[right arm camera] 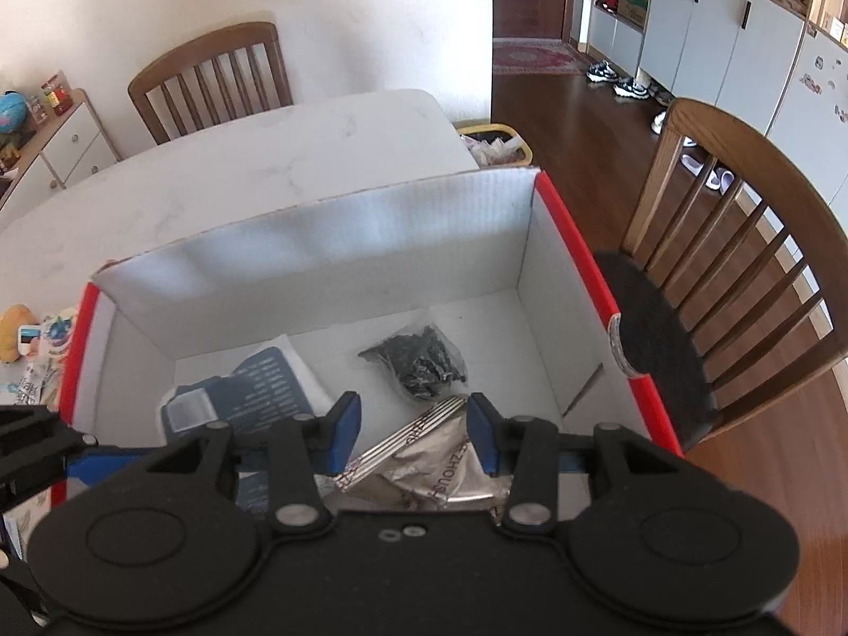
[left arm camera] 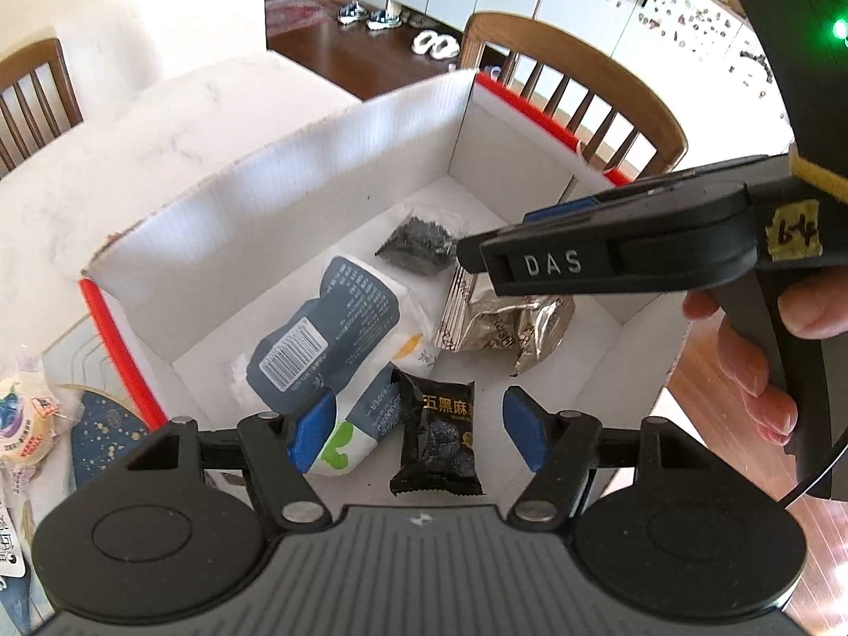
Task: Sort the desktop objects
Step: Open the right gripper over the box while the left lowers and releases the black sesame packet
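Holding snack packets (left arm camera: 437,437): white box (left arm camera: 297,169)

Black left claw (left arm camera: 418,432), blue pads (left arm camera: 522,434), right claw (right arm camera: 413,432) lettered "DAS"

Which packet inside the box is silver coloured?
The crinkled silver packet by the box's right wall; the others are black, dark-blue-and-white, or clear.

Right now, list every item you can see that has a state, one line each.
white box: open, upright, holds packets
black snack packet: sealed, lying flat in the box
silver foil packet: crumpled, lying in the box
blue-and-white tissue pack: lying label up
clear bag of dark bits: lying near the back wall
left gripper: jaws open, empty
right gripper: jaws open, empty
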### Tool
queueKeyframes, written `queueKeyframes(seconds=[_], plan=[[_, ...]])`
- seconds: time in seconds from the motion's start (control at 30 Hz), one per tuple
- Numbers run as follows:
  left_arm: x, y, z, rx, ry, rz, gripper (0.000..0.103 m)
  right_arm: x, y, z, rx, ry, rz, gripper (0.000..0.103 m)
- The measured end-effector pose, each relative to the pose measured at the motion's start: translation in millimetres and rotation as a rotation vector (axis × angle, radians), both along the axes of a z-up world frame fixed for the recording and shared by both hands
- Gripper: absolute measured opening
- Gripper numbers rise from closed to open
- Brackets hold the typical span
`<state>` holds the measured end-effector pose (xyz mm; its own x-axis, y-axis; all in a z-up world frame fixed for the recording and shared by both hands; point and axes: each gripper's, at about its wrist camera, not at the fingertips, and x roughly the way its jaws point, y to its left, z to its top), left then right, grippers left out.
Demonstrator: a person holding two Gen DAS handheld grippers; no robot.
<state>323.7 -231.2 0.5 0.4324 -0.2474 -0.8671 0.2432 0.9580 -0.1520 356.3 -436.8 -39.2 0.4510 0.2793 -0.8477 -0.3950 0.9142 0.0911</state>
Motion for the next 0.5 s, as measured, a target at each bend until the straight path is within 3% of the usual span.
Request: queueKeyframes(seconds=[0.27,0.33,0.4,0.5], plan=[[-12.7,3.5,12.6,-0.004,-0.067,0.018,0.069,-13.2,-0.8,16.6,0.016,-0.016,0.016,0.045],[-16.6,5.5,15.4,-0.009,-0.077,0.027,0.069,-17.2,-4.0,20.7,0.020,-0.020,0.019,0.049],[-21.6,8.1,17.9,-0.022,-0.087,0.036,0.069,-22.7,-6.6,25.6,0.034,-0.033,0.020,0.061],[-31.6,11.3,23.1,-0.027,-0.111,0.043,0.069,-29.5,-11.1,33.4,0.060,-0.047,0.024,0.065]])
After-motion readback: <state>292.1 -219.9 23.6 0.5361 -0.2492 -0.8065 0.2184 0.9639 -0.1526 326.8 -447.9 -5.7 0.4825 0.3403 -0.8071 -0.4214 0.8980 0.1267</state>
